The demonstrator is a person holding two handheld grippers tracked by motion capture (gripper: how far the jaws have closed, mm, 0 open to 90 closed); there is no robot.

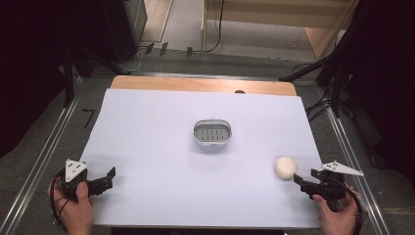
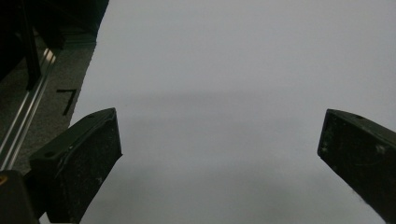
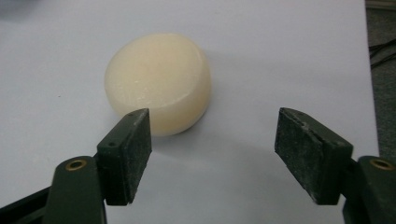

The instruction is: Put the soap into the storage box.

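The right gripper (image 3: 212, 154), open and empty, sits just short of the soap (image 3: 159, 81) on the table (image 1: 161, 147) (off-centre), so closing might nudge it away.

White-covered counter (image 1: 147, 147), wooden edge at the far side. Grey slotted dish (image 1: 212, 133) near the middle. Cream round soap (image 1: 285, 167) toward the right front, just beyond the right claw (image 1: 299, 182), apart from it. Left claw (image 1: 108, 177) at the left front corner, jaws spread, nothing between them
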